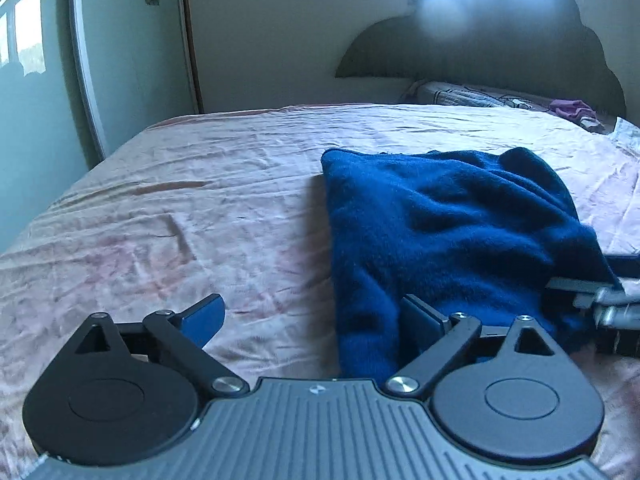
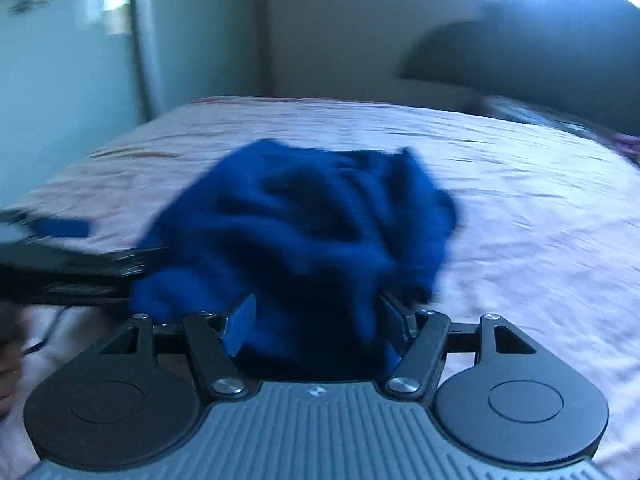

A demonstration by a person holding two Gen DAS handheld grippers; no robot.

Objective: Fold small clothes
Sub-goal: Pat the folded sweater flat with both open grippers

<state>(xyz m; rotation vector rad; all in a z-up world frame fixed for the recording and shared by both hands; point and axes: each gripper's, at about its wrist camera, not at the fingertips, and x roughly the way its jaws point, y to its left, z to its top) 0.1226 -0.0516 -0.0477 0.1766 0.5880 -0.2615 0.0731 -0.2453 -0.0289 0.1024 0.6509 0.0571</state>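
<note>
A dark blue fleece garment lies bunched on the pink bedsheet. My left gripper stands wide open at the garment's near left corner. Its right finger rests against the cloth, and its left finger is over bare sheet. In the right wrist view the garment fills the gap of my right gripper, whose jaws stand apart and do not pinch the cloth. The left gripper shows at that view's left edge. The picture there is blurred.
A dark scalloped headboard and a patterned pillow stand at the bed's far end, with a purple cloth beside the pillow. A wardrobe with a flowered mirror door stands past the bed's left edge. Bare sheet stretches right of the garment.
</note>
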